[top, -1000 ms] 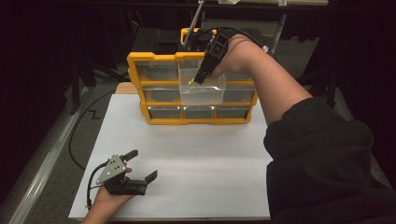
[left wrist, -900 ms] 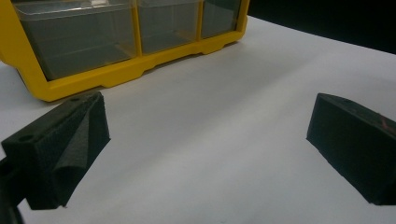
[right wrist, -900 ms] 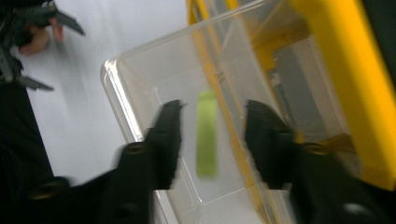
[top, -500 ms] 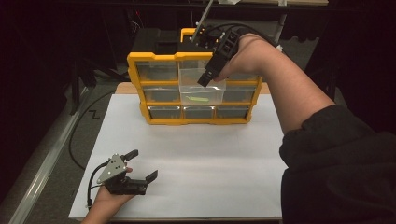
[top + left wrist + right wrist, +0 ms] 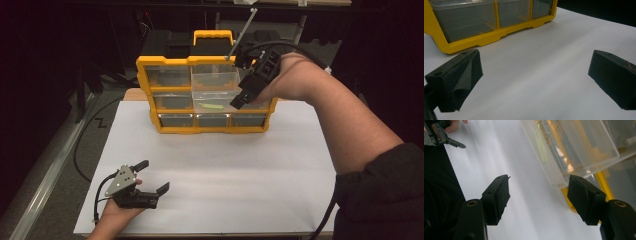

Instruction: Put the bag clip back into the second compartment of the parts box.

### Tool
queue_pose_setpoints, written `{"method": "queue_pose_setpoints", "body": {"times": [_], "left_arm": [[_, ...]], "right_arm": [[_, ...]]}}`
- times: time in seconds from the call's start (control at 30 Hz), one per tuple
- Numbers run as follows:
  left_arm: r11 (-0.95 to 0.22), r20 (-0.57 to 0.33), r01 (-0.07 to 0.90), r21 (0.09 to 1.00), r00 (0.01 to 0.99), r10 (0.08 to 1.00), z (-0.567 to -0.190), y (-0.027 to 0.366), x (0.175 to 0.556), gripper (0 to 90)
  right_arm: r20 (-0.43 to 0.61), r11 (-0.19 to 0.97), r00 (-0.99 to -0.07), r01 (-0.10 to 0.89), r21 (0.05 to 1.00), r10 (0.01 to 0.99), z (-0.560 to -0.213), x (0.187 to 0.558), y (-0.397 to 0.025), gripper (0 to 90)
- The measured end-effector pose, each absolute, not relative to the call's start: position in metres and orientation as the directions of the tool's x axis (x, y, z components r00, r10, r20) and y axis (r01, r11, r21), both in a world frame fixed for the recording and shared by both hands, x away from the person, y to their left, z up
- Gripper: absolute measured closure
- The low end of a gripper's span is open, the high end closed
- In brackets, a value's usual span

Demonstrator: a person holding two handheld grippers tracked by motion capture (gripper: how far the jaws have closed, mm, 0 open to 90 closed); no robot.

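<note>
A yellow organizer (image 5: 172,129) with clear drawers stands at the back of the white sheet. Its middle drawer (image 5: 200,98) is pulled out, and a small green piece (image 5: 212,106) lies inside. The top middle drawer (image 5: 214,76) also juts forward. My right gripper (image 5: 241,98) hangs open just right of these drawers, holding nothing. In the right gripper view the clear drawer (image 5: 579,147) and the green piece (image 5: 541,148) sit beyond the open right gripper (image 5: 539,182). My left gripper (image 5: 155,176) rests open near the front left; in its own view the left gripper (image 5: 534,60) faces the organizer's bottom row (image 5: 474,20).
The white sheet (image 5: 240,170) covers most of the table. A black cable (image 5: 85,135) runs along the floor at the left. Dark equipment (image 5: 160,42) stands behind the organizer. The person's right forearm (image 5: 345,120) reaches in from the right.
My right gripper has drawn away from the front of the pulled-out drawers, moving right. The left gripper has stayed put.
</note>
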State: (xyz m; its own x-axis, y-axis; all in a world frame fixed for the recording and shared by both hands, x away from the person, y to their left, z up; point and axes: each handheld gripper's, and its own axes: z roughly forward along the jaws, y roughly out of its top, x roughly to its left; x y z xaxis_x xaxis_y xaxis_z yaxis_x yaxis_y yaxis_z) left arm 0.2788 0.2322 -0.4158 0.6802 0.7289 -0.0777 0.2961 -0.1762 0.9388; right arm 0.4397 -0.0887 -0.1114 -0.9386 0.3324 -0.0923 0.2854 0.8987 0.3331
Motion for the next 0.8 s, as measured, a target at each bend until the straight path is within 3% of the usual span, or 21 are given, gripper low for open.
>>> {"method": "queue_pose_setpoints", "body": {"times": [0.43, 0.8], "left_arm": [[-0.176, -0.078, 0.297, 0.939, 0.678, 0.731, -0.416, 0.233, 0.279, 0.3], [-0.178, -0.077, 0.3, 0.937, 0.675, 0.734, -0.416, 0.233, 0.279, 0.3]], "right_arm": [[-0.076, 0.882, -0.913, 0.361, 0.303, 0.4, -0.152, 0.423, -0.126, 19.4], [-0.079, 0.878, -0.899, 0.396, 0.268, 0.43, -0.218, 0.407, -0.145, 0.1]]}}
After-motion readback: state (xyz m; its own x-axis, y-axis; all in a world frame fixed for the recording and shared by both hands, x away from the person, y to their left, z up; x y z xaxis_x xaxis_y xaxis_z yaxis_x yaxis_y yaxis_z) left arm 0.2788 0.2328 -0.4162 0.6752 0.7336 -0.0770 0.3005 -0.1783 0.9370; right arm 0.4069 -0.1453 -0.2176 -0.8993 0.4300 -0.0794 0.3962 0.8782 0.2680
